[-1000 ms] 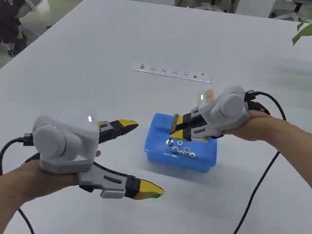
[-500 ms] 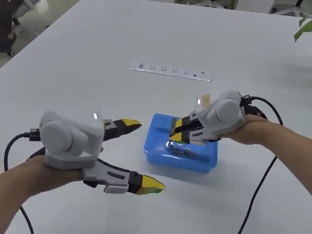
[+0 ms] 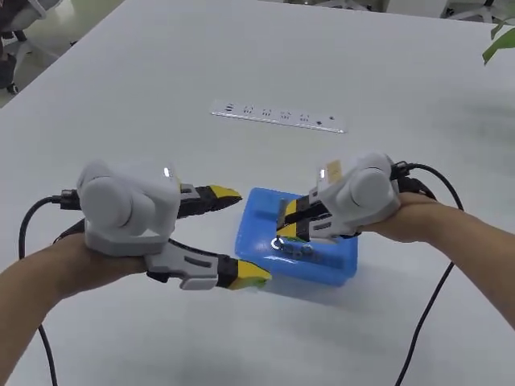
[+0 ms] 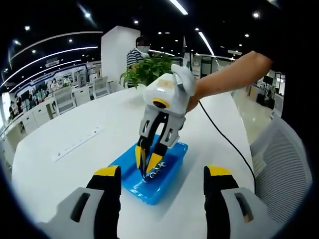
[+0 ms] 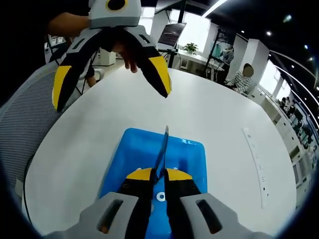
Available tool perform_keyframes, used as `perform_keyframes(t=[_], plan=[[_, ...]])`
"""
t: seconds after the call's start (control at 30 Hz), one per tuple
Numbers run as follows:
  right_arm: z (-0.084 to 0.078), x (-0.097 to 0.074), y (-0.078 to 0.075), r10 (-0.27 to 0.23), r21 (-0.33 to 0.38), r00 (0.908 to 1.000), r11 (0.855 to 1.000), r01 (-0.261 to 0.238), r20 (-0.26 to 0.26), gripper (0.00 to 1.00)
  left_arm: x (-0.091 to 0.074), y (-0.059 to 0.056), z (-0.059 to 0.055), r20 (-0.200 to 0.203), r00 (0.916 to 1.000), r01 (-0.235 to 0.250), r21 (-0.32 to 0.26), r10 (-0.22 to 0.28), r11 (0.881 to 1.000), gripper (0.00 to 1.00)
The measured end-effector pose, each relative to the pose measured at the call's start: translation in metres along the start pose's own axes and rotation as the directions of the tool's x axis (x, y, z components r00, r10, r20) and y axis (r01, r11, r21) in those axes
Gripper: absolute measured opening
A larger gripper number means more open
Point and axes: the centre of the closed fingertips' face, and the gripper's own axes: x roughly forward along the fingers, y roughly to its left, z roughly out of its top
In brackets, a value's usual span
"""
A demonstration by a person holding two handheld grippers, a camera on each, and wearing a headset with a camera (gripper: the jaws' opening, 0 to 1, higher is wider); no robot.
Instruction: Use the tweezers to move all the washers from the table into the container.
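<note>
The right claw is seen closed narrowly on the tweezers, which are pinched between its yellow-tipped jaws and are pointed down into the blue container. The container is set on the white bench, and the right claw is held directly above it, over its near-left part in the head view. Several washers are seen lying inside the container, clustered at the tweezer tips; in the right gripper view one washer is seen on the blue floor just under the jaws. Whether a washer is gripped by the tweezers cannot be told. The left claw is spread wide with nothing between its jaws, and is held just beside the container's left edge, with one jaw tip above the far corner and the other at the near corner. A white power strip is laid flat on the bench well beyond the container. A black cable is trailed from the right claw across the bench, and a green plant is glimpsed at the far right.
</note>
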Motion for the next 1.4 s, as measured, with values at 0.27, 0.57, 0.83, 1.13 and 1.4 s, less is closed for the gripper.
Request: perform_keyframes(t=[0.27,0.57,0.83,1.13,1.4], plan=[[0.0,0.001,0.003,0.006,-0.007,1.0,1.0,-0.006,-0.002,0.1,0.01,0.009,0.009,0.008,0.9997,0.022,0.016,-0.022,1.0,0.49],[0.0,0.001,0.004,0.007,-0.015,1.0,1.0,-0.007,-0.006,0.1,0.021,0.02,0.01,-0.021,0.9994,0.027,0.077,-0.026,0.997,0.25],[0.001,0.002,0.005,0.01,-0.028,0.9999,1.0,-0.01,-0.009,0.1,0.034,0.022,0.01,-0.048,0.9971,0.064,0.103,-0.059,0.993,0.16],[0.0,0.002,0.004,0.013,-0.037,0.9998,0.999,-0.014,-0.014,0.1,0.039,0.021,0.012,-0.062,0.9946,0.09,0.128,-0.083,0.988,0.06],[0.0,0.002,0.004,0.015,-0.036,0.9998,0.999,-0.016,-0.012,0.1,0.042,0.02,0.013,-0.069,0.9934,0.101,0.16,-0.091,0.982,0.06]])
